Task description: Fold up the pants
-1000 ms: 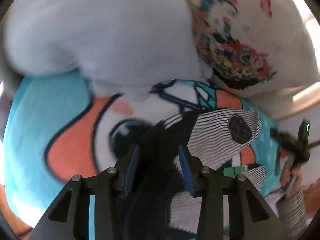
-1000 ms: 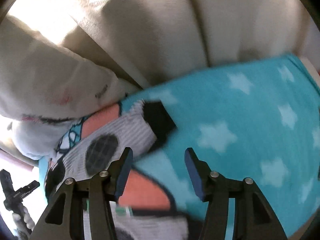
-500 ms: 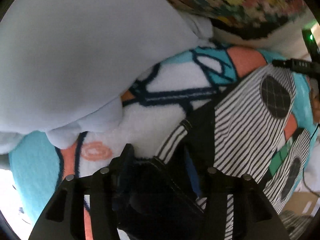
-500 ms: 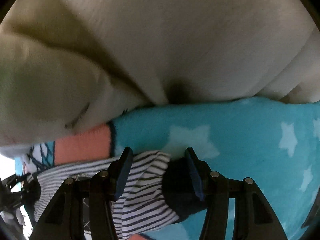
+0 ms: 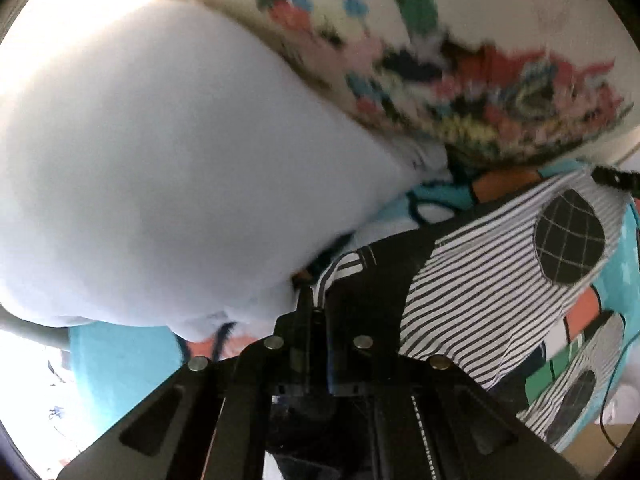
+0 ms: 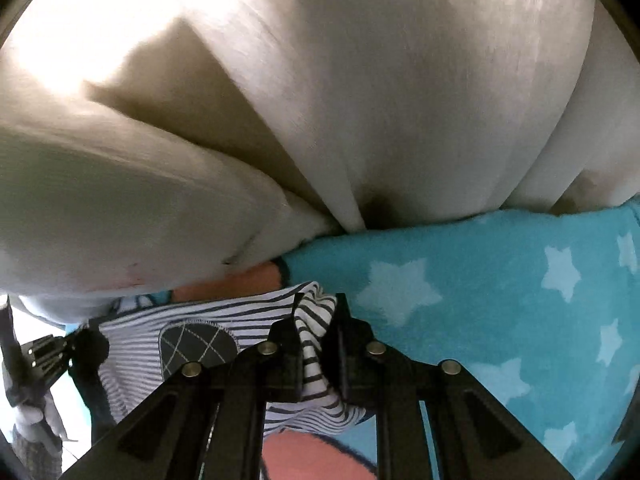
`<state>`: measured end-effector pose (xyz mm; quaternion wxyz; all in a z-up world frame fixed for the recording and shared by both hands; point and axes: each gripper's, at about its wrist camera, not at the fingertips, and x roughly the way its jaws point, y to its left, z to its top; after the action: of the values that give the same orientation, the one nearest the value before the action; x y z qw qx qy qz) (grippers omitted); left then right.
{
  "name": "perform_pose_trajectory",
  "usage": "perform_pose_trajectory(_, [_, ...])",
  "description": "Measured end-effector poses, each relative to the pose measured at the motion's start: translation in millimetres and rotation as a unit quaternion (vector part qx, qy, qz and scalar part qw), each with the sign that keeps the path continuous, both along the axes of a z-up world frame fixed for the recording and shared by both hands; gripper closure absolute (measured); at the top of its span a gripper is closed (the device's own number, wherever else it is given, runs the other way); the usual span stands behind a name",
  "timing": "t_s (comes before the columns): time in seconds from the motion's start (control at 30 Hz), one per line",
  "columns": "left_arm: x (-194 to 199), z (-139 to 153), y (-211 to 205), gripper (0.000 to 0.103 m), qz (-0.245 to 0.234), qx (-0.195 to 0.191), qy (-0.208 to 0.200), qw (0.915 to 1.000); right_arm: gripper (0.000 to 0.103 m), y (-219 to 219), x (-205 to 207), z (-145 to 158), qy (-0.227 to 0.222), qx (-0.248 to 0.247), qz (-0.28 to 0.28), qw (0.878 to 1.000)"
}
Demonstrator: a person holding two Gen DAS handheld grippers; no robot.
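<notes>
The pants (image 5: 472, 304) are black-and-white striped with black round patches and a black waistband, lying on a teal cartoon blanket (image 5: 120, 364). My left gripper (image 5: 316, 304) is shut on the black waistband end, close under a white pillow (image 5: 168, 168). In the right wrist view my right gripper (image 6: 318, 308) is shut on the striped leg end of the pants (image 6: 192, 320), which bunches between the fingers over the blanket (image 6: 500, 288) with white stars.
A floral cushion (image 5: 460, 60) lies behind the white pillow. Beige sofa back cushions (image 6: 360, 100) rise just beyond the blanket in the right wrist view. The other gripper (image 6: 36, 360) shows at the far left.
Both grippers have moved forward onto the pants and closed on them. The left closed on the waistband, the right on the striped leg end.
</notes>
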<state>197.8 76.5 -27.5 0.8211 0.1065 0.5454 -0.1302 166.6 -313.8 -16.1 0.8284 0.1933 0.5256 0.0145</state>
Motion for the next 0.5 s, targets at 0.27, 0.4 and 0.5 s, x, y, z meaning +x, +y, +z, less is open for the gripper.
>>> perform_pose_trajectory(0.27, [-56.6,38.4,2.3,0.098,-0.018,-0.005,-0.068,0.9975,0.090,5.1,-31.2,8.6,-0.014,-0.010,0.006,1.000])
perform_pose_trajectory(0.4, [-95.9,56.4,3.6,0.098,-0.031,-0.021,-0.091,0.9952,0.090,2.5,-61.7,5.2,-0.020,0.004,0.003,1.000])
perform_pose_trajectory(0.5, [-123.3,66.2,9.5,0.098,-0.031,-0.044,-0.093,0.9942,0.090,3.4,-91.9,6.6,-0.020,0.014,-0.003,1.000])
